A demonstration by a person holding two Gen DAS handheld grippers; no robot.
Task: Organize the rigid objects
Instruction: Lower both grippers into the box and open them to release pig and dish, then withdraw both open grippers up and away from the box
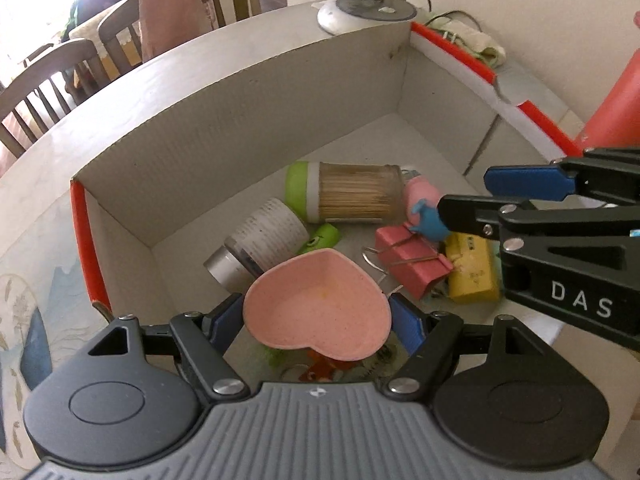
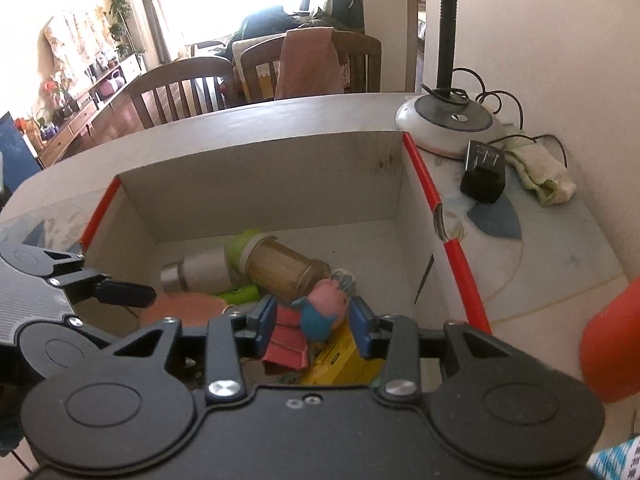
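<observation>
Left gripper fingers pinch the pink heart-shaped dish above the red-edged cardboard box on the tabletop. Right gripper fingers stand spread around the pink-and-blue toy figure, not pressing it.

Pink heart dish upright over box; toothpick jar lying inside.

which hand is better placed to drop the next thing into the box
Left. Its fingers hold the pink heart dish just above the box floor; the right gripper has opened around the pig figure, already lying inside.
</observation>
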